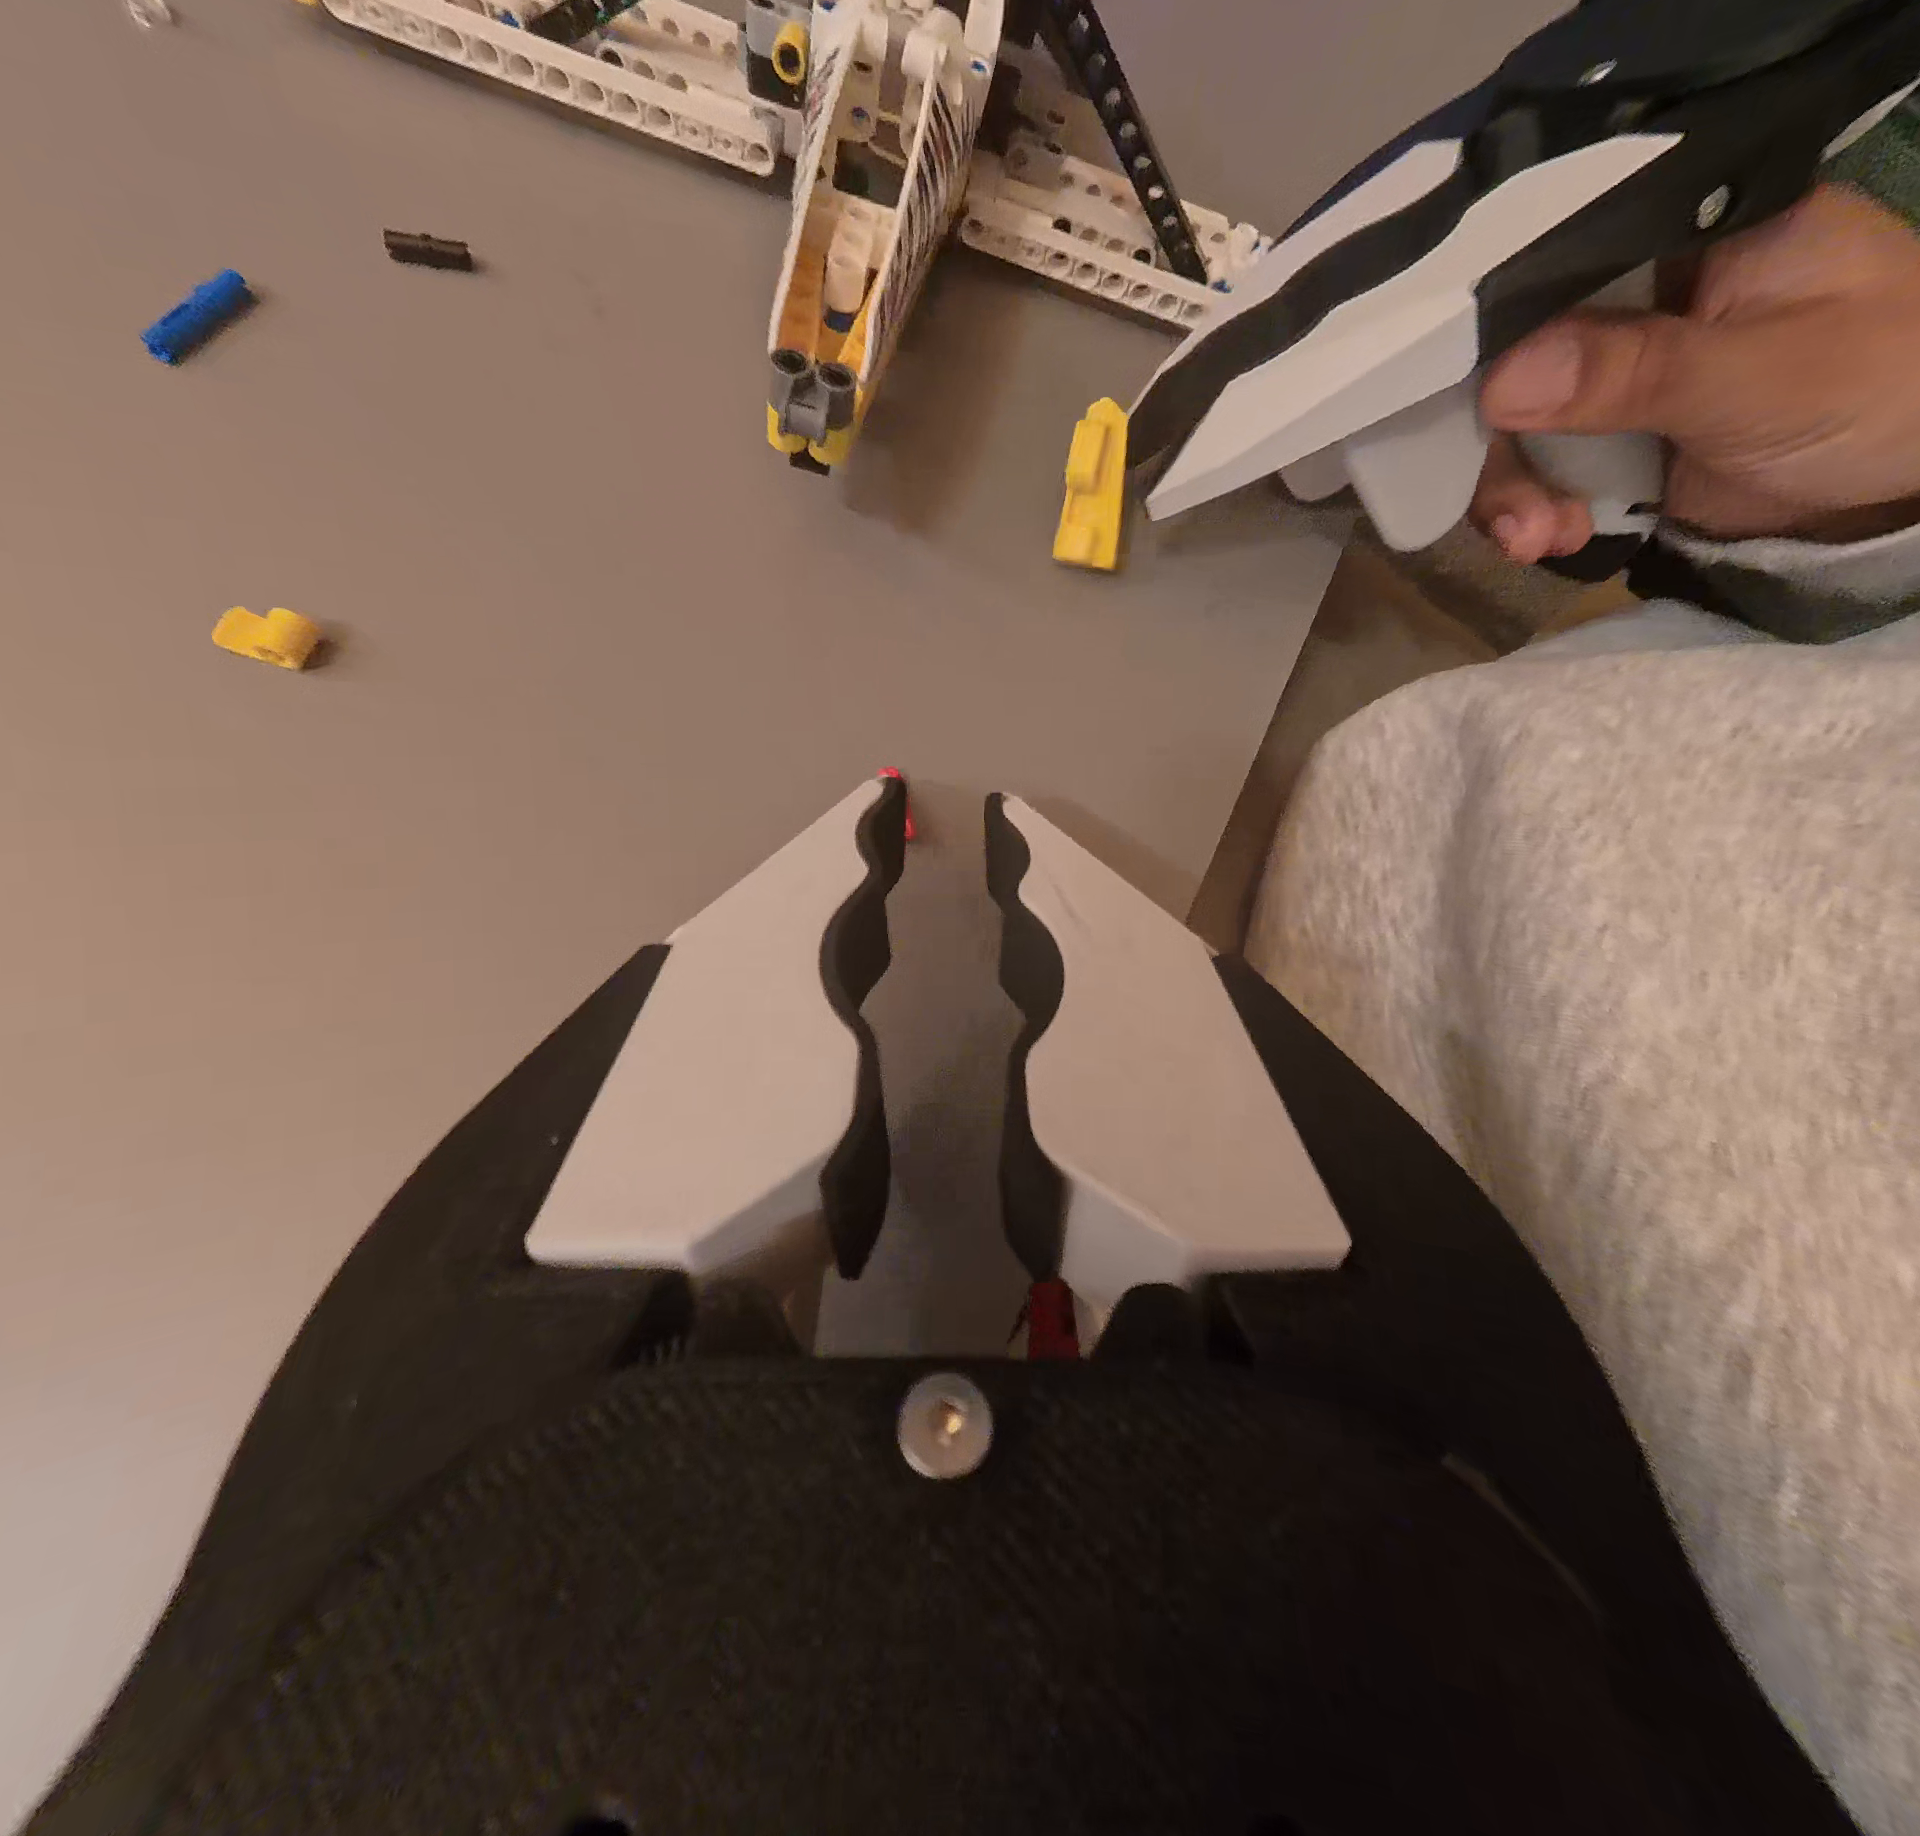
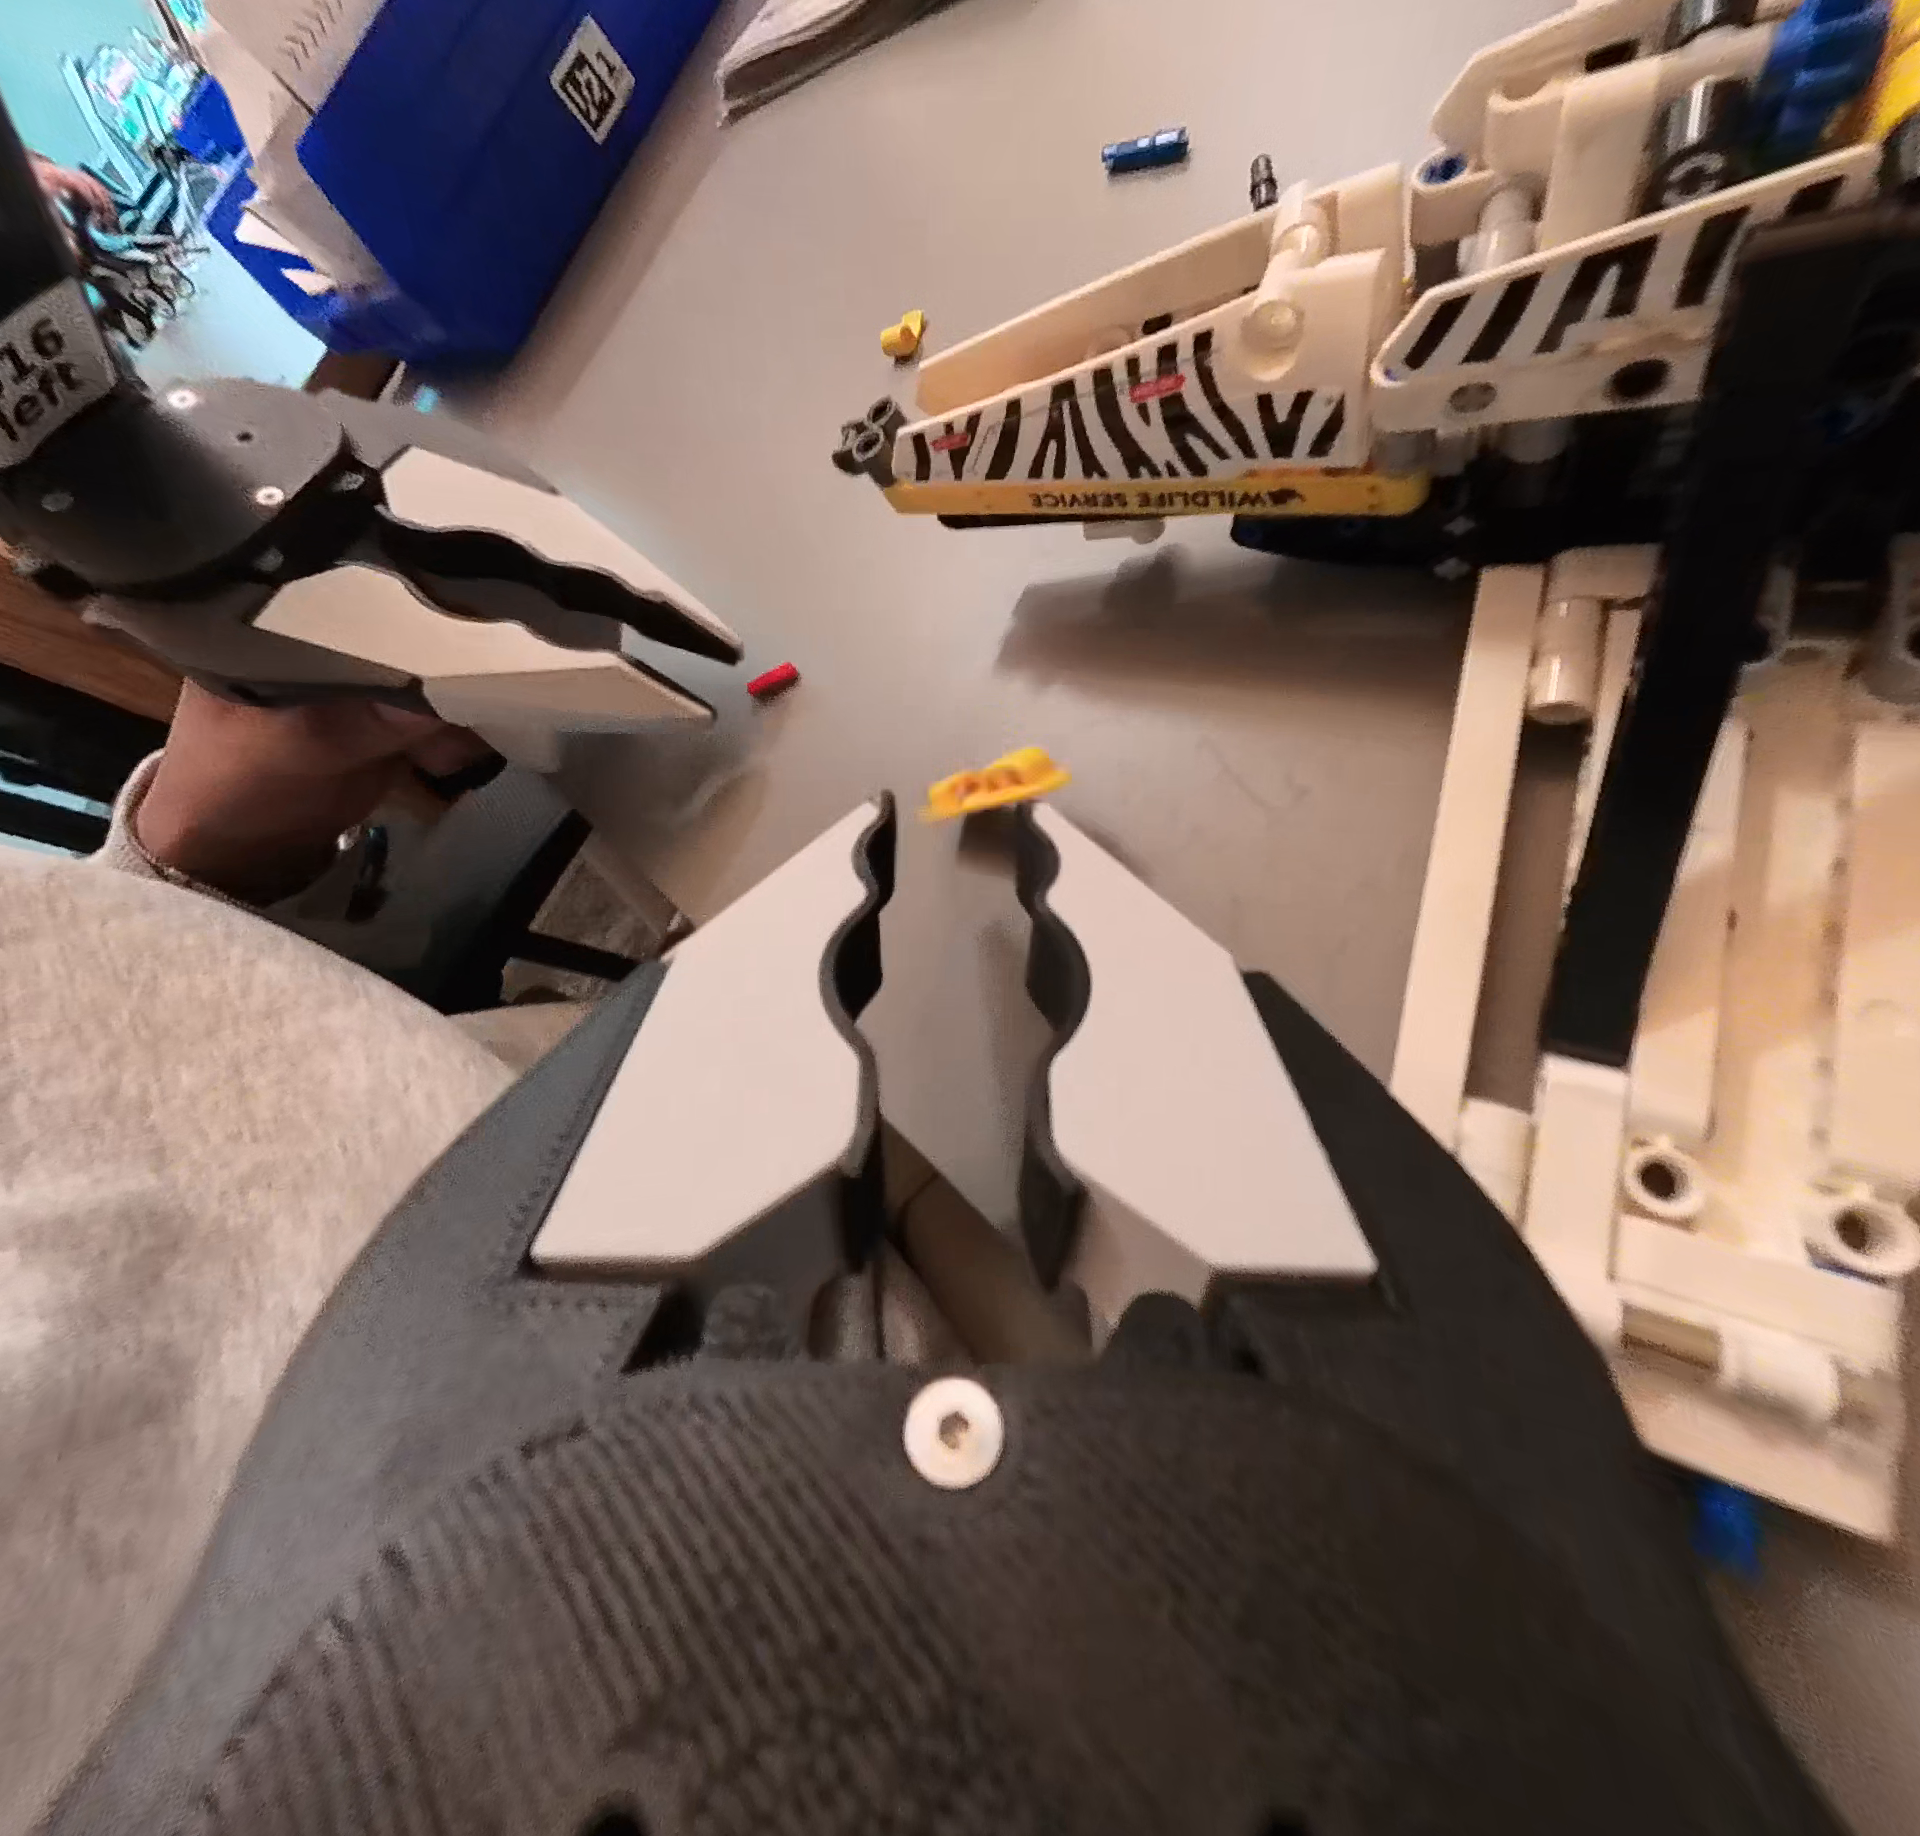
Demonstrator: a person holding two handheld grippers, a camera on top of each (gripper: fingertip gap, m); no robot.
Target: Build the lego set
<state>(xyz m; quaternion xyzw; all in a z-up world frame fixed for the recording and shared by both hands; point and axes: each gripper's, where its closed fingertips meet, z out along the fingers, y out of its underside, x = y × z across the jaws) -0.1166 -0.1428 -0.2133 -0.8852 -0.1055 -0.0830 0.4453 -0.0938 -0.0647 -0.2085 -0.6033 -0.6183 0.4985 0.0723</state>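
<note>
On the grey bench (image 1: 520, 851), a yellow piece (image 2: 992, 784) lies just past our right gripper (image 2: 951, 820), fingers apart; our left gripper (image 1: 940, 799), also apart, nears a red pin (image 2: 771, 681).

Each gripper has a broad black body with a ribbed, woven-looking surface and one round silver screw in the middle near the fingers. The left gripper (image 1: 940, 799) and the right gripper (image 2: 956, 820) both carry two pale grey wedge-shaped fingers (image 1: 727, 1080), lined on their inner faces with wavy black pads (image 1: 862, 965). Small screws dot the black side plates. A white label sits on the left gripper's housing. The person wears a light grey fleecy sleeve (image 1: 1621, 1059).
</note>
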